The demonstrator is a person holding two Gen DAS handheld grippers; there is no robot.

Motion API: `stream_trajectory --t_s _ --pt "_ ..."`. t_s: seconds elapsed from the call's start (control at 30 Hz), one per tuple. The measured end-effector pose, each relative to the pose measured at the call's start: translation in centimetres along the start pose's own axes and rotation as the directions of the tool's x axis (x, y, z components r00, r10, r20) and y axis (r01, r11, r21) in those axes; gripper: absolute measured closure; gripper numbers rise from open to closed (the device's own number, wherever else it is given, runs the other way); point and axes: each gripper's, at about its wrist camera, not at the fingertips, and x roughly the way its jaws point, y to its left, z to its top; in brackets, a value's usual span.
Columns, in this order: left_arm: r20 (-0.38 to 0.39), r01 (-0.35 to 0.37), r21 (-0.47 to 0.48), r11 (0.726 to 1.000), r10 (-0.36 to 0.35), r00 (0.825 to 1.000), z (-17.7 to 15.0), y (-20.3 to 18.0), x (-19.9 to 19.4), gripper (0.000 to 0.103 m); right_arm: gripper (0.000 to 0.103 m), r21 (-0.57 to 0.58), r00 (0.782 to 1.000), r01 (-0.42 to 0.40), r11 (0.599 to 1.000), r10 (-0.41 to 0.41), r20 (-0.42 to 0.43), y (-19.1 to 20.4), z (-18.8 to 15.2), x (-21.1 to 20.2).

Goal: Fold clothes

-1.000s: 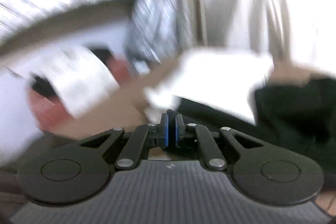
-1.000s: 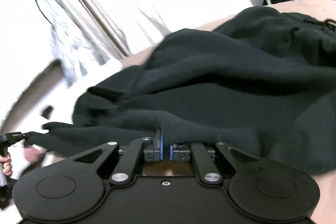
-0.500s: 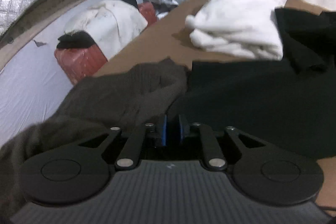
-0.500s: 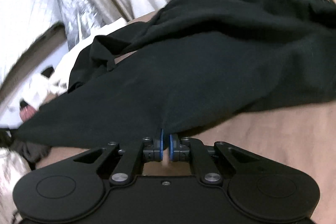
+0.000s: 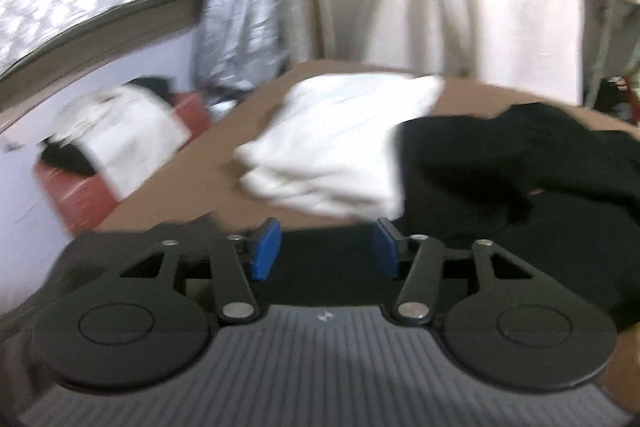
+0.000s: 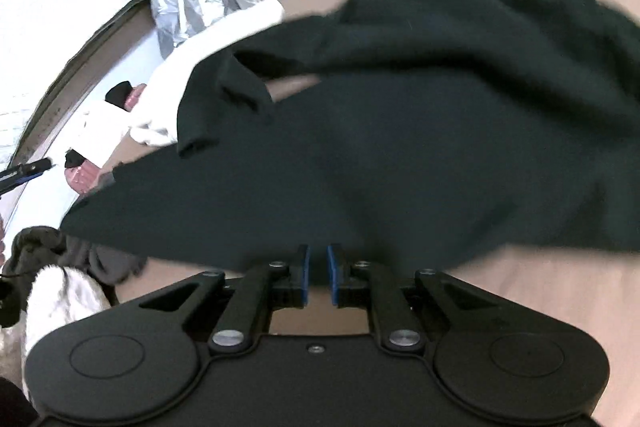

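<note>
A black garment [image 6: 400, 155] lies spread over the brown table [image 6: 560, 291]; in the left wrist view the black garment [image 5: 500, 187] fills the right side. My left gripper [image 5: 326, 247] is open, its blue pads wide apart just above the garment's near edge, holding nothing. My right gripper [image 6: 318, 275] has its blue pads nearly together at the garment's near hem; black cloth lies at the pad tips. A folded white garment [image 5: 336, 147] rests on the table beyond the black one.
A dark brown-grey garment [image 5: 132, 243] lies at the table's left edge, also in the right wrist view [image 6: 60, 251]. A red box [image 5: 80, 195] with white and black clothes stands off the table at left. Pale curtains [image 5: 480, 7] hang behind.
My left gripper has opened and let go of the black garment. The garment now lies spread flat on the table. My right gripper stays at the hem.
</note>
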Motion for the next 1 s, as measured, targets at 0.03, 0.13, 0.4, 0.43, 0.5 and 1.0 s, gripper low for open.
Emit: stream_trajectory --t_s 0.03,0.13,0.4,0.43,0.5,1.0 --pt "0.005 0.032 0.014 0.999 -0.032 0.999 0.9 -1.2 0.4 0.042 0.077 -0.032 1.000 0.018 0.999 -0.018 -0.008 0.6 2.0 -0.5" --pt "0.012 0.115 0.064 0.991 -0.116 0.993 4.0 -4.9 2.3 0.032 0.059 -0.207 0.992 0.124 0.970 -0.126 0.002 2.5 8.6 -2.3" --pt "0.017 0.136 0.010 0.991 -0.137 0.990 8.4 -13.3 13.4 0.030 0.057 -0.313 0.902 0.355 0.881 -0.411 -0.133 2.2 23.7 -0.9" --pt "0.009 0.138 0.010 0.990 -0.139 0.990 8.2 -14.2 14.9 0.030 0.057 -0.335 0.889 0.378 0.863 -0.440 -0.131 1.7 24.6 0.0" --pt "0.010 0.126 0.044 0.991 -0.127 0.992 7.0 -15.9 17.6 0.027 0.057 -0.342 0.879 0.406 0.847 -0.465 -0.108 0.1 26.0 2.0" --pt "-0.104 0.266 -0.007 0.964 -0.265 0.959 2.3 -17.4 32.0 0.015 0.040 -0.216 0.827 0.530 0.820 -0.557 -0.083 -21.4 26.6 7.9"
